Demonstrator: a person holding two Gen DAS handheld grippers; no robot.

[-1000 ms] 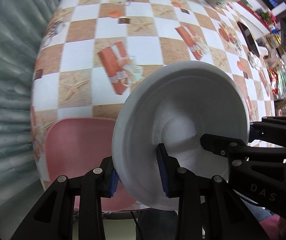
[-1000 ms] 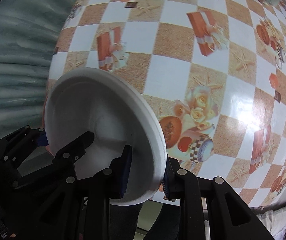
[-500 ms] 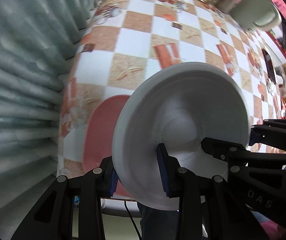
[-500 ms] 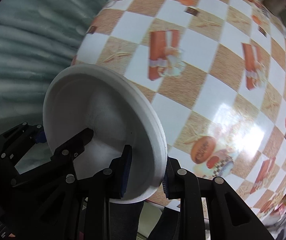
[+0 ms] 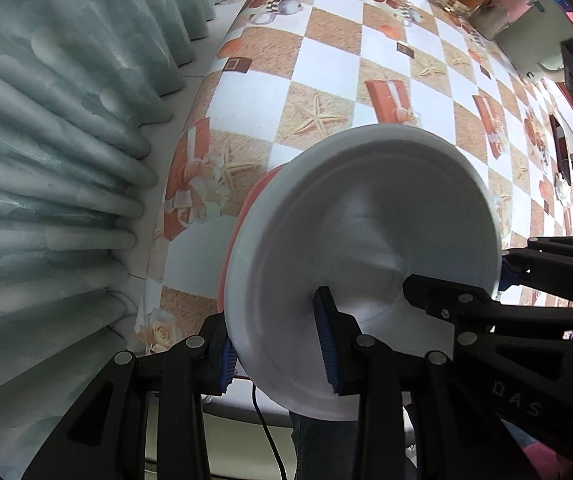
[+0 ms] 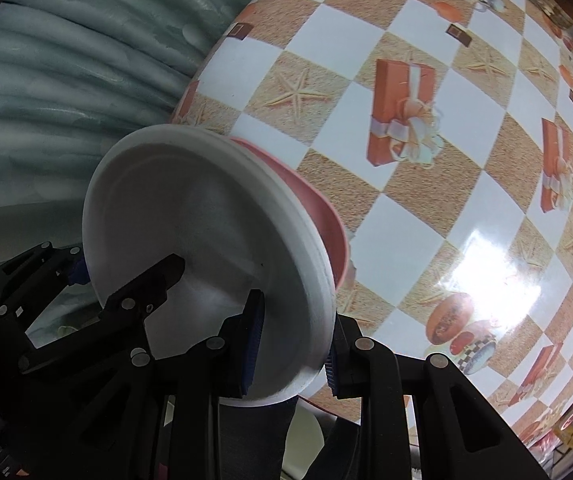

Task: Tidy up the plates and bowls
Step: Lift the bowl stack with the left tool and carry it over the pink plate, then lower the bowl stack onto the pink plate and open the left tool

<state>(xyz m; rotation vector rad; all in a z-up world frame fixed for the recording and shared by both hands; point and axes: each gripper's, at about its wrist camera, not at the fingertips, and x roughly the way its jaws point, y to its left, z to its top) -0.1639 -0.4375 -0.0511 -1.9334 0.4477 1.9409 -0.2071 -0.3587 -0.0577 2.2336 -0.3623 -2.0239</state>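
Both grippers grip one white plate (image 5: pixel 366 232) by opposite edges and hold it just over a pink plate (image 5: pixel 246 200) that lies on the table near its front left corner. My left gripper (image 5: pixel 278 348) is shut on the plate's near rim. My right gripper (image 6: pixel 292 344) is shut on the other rim; the white plate (image 6: pixel 206 216) fills its lower left view, with the pink plate (image 6: pixel 322 216) showing behind it. The white plate hides most of the pink one. I cannot tell whether the two plates touch.
The table has a checkered orange and white oilcloth (image 5: pixel 326 68). Green curtains (image 5: pixel 58 120) hang close along its left edge. A pale green appliance (image 5: pixel 534 40), a jar and a basket stand at the far end. Small items crowd the far right edge.
Both grippers have carried the white plate left towards the table's corner by the curtains. It now sits over the pink plate, which was beside it before.
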